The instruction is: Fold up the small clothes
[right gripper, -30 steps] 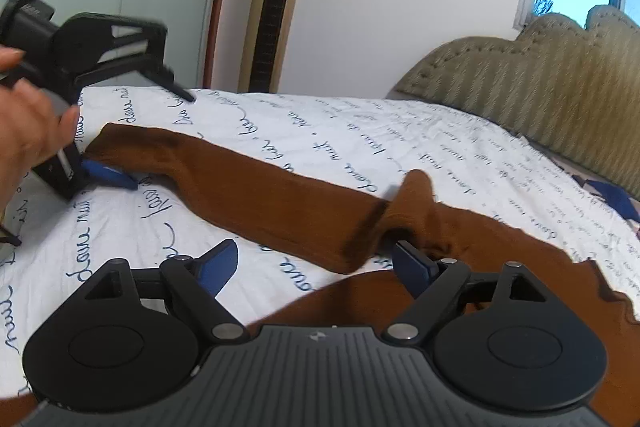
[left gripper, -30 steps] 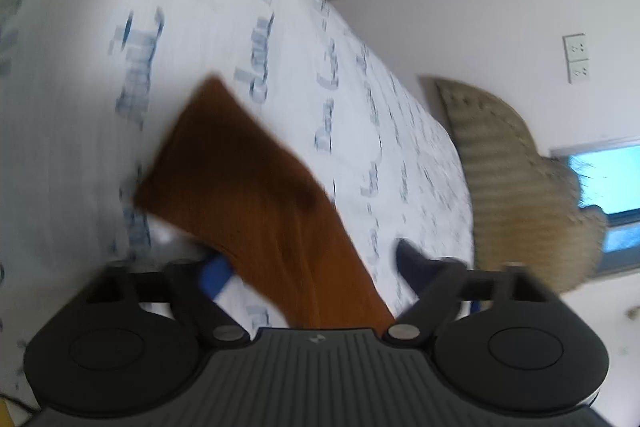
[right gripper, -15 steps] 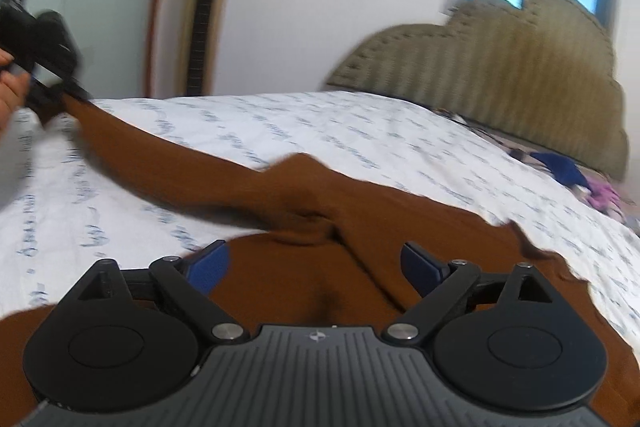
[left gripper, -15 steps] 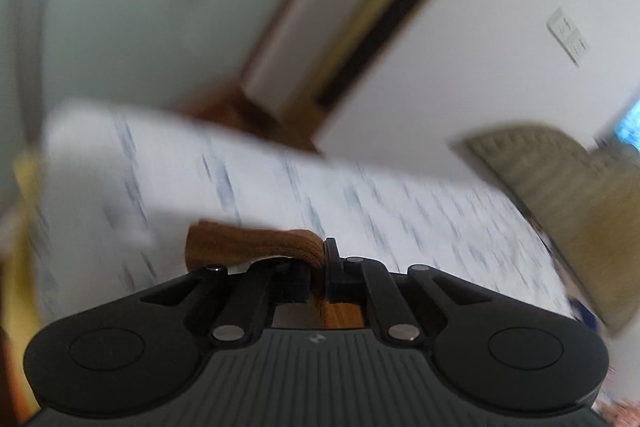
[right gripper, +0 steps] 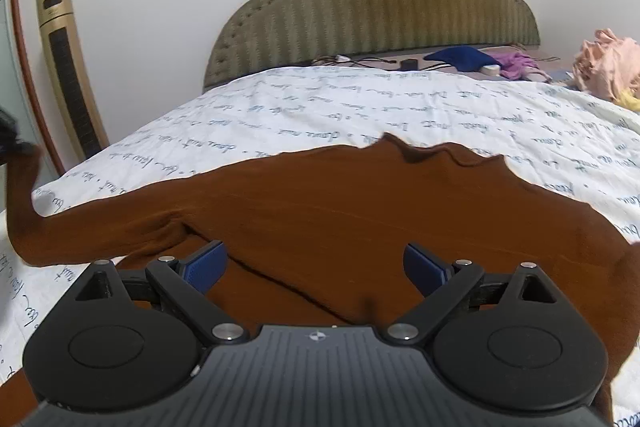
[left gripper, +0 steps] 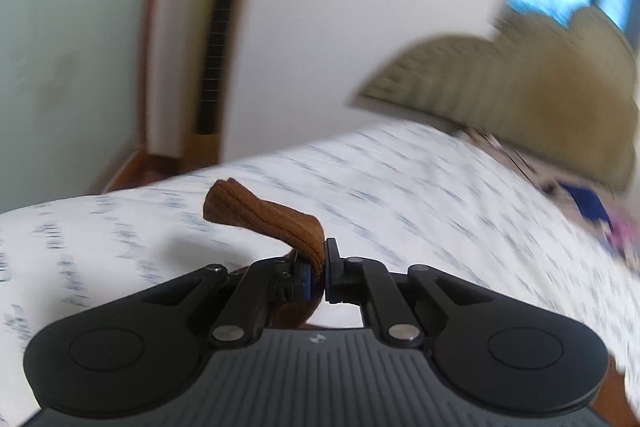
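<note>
A brown knit sweater (right gripper: 340,203) lies spread on the white printed bedsheet (right gripper: 320,107). Its left sleeve (right gripper: 24,211) rises off the bed at the far left edge of the right wrist view. My left gripper (left gripper: 316,267) is shut on the sleeve cuff (left gripper: 264,219), which sticks up and to the left above the bed. My right gripper (right gripper: 316,263) is open and empty, low over the sweater's body, its blue pads (right gripper: 204,263) on either side of a crease.
An olive padded headboard (right gripper: 372,7) stands at the bed's far end. A dark blue cloth (right gripper: 460,59), purple cloth and a peach bundle (right gripper: 608,63) lie at the back right. A gold tower fan (right gripper: 68,75) stands left by the wall.
My left gripper closed on the sleeve cuff and lifted it off the bed. My right gripper moved right over the sweater's body and stayed open.
</note>
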